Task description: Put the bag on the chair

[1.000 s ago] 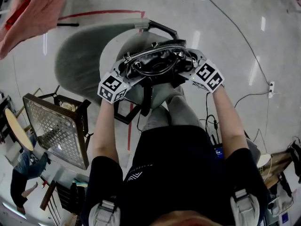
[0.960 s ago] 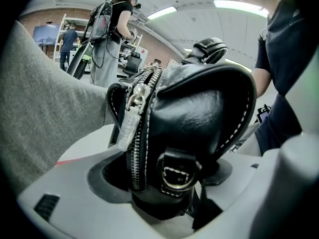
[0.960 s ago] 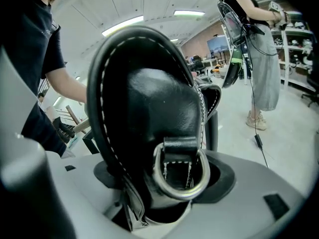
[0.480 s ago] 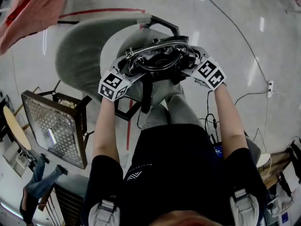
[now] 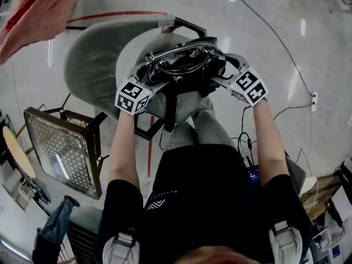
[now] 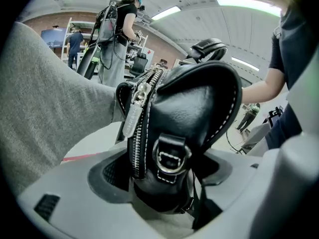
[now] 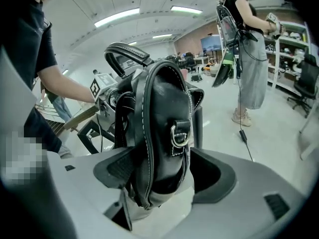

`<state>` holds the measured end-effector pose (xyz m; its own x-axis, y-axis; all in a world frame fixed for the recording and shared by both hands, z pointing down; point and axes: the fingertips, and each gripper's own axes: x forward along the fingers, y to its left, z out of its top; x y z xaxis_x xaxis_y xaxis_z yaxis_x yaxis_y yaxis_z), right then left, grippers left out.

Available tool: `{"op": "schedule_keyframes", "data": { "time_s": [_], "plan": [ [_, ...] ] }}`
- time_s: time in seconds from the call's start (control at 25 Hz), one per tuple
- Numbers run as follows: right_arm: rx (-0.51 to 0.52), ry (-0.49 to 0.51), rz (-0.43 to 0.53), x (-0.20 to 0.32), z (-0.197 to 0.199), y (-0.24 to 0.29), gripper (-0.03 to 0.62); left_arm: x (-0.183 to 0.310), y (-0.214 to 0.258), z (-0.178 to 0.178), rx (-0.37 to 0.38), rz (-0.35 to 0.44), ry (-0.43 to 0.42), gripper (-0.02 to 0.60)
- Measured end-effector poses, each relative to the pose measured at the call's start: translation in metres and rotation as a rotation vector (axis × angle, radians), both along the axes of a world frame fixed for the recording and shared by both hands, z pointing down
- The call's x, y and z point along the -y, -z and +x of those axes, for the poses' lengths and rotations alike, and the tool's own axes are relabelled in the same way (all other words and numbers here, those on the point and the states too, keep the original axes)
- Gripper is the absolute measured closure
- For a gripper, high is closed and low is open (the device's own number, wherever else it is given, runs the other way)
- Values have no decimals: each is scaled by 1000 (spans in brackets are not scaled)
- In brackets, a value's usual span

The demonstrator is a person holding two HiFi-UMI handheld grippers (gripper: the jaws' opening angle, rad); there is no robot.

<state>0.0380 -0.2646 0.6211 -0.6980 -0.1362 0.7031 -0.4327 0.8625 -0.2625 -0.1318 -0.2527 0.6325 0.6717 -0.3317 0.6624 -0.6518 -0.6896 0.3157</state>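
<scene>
Bag (image 5: 186,65) moved farther over chair (image 5: 93,59), arms (image 5: 124,147) outstretched

Glossy black leather bag (image 5: 184,65), metal zip (image 6: 138,133), matt grey cloth chair (image 5: 93,59)

black leather bag (image 5: 184,65) (zip uppermost) upright over the grey chair (image 5: 91,59).

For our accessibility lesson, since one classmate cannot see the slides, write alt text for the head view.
Seen from above, a person holds a black leather bag between two grippers, the left gripper and right gripper each clamped on one end, over the seat of a grey chair on a shiny floor.
</scene>
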Motion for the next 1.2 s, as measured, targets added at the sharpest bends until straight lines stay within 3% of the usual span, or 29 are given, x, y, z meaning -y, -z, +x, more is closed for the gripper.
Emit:
{"op": "schedule_keyframes", "data": {
  "time_s": [0.16, 0.4, 0.6, 0.96, 1.2],
  "plan": [
    [12, -57, -3, 0, 5, 2, 278, -1, 0, -1, 7, -3, 2, 222],
    [-18, -86, 74, 6, 5, 8, 278, -6, 3, -18, 27, -11, 23, 215],
    [7, -126, 64, 4, -2, 14, 278, -10, 10, -21, 2, -7, 64, 215],
    [24, -211, 109, 1, 5, 33, 278, -7, 37, -25, -22, 62, 152, 252],
    [13, -264, 176, -4, 15, 54, 278, -15, 57, -35, 41, 141, 199, 301]
  ]
}}
